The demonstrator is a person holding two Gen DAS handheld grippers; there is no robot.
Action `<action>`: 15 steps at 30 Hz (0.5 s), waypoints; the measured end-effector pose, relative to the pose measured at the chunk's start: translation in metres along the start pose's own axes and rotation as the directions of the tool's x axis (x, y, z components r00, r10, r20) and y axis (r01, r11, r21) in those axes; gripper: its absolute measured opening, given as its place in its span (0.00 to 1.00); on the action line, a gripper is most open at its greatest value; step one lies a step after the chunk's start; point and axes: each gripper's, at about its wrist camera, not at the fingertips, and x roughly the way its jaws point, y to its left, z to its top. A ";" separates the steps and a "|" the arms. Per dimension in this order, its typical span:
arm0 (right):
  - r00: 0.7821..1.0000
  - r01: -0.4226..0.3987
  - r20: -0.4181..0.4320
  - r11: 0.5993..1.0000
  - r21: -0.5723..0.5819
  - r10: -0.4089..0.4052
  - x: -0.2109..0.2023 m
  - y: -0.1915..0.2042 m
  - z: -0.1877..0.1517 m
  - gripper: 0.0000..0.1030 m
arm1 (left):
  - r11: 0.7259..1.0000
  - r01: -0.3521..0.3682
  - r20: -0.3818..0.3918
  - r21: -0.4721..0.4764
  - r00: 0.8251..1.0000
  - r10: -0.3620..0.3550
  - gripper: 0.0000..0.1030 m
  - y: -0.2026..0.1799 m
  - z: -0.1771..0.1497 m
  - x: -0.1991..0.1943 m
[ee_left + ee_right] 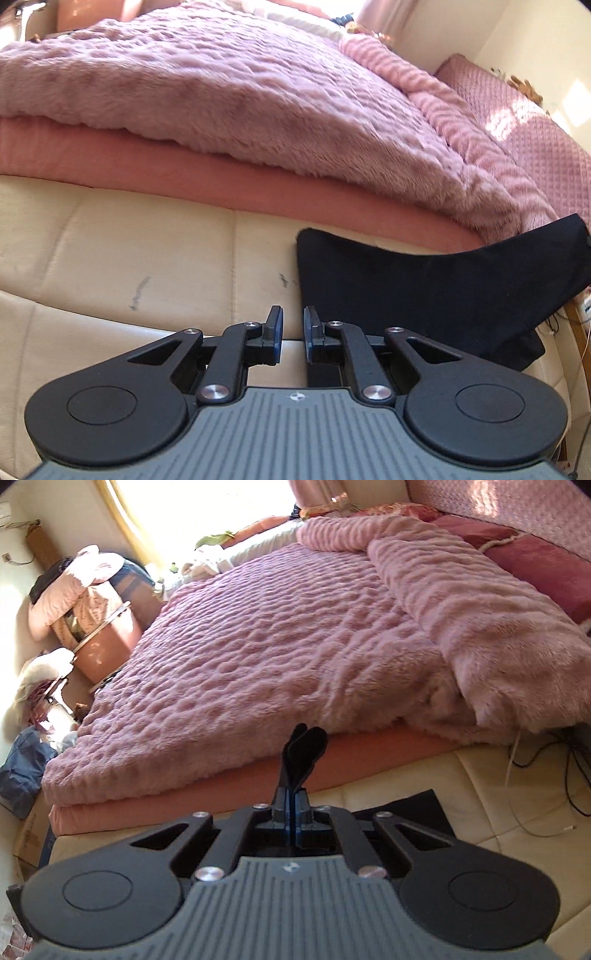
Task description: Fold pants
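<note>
Ahead and to the right of the left gripper (293, 334): black pants (424, 291), spread flat on the cream padded bench (129, 258) just below the pink blanket (221, 103). Fingers slightly apart, nothing between them; likely kept free for the next fabric edge. Between the pads of the right gripper (294, 808): a bunched fold of pants (303, 753), clamped tight and raised clear of the bench (498, 812), apparently to carry one layer over. More cloth flat beyond, right.

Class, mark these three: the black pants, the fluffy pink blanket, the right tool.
black pants (424, 284), left wrist view, flat middle of the cloth.
fluffy pink blanket (258, 657), right wrist view, top surface.
right tool (293, 805), right wrist view, between its fingertips.
</note>
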 end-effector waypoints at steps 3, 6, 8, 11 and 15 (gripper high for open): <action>0.999 0.033 -0.017 0.999 0.023 -0.032 0.034 -0.031 -0.009 0.00 | 0.999 0.014 -0.037 0.029 0.999 -0.013 0.12 -0.013 -0.004 0.018; 0.996 0.083 -0.047 0.996 0.033 -0.082 0.070 -0.055 -0.022 0.00 | 0.998 0.003 -0.073 0.066 0.997 0.002 0.11 -0.024 -0.007 0.036; 0.990 0.126 -0.065 0.992 0.031 -0.124 0.089 -0.071 -0.030 0.00 | 0.996 -0.018 -0.093 0.091 0.995 0.027 0.12 -0.029 -0.009 0.047; 0.982 0.171 -0.094 0.984 0.040 -0.167 0.114 -0.097 -0.041 0.00 | 0.992 -0.036 -0.117 0.117 0.992 0.050 0.12 -0.032 -0.015 0.058; 0.975 0.162 -0.161 0.986 0.034 -0.154 0.137 -0.118 -0.053 0.00 | 0.991 -0.051 -0.127 0.126 0.990 0.067 0.12 -0.032 -0.020 0.065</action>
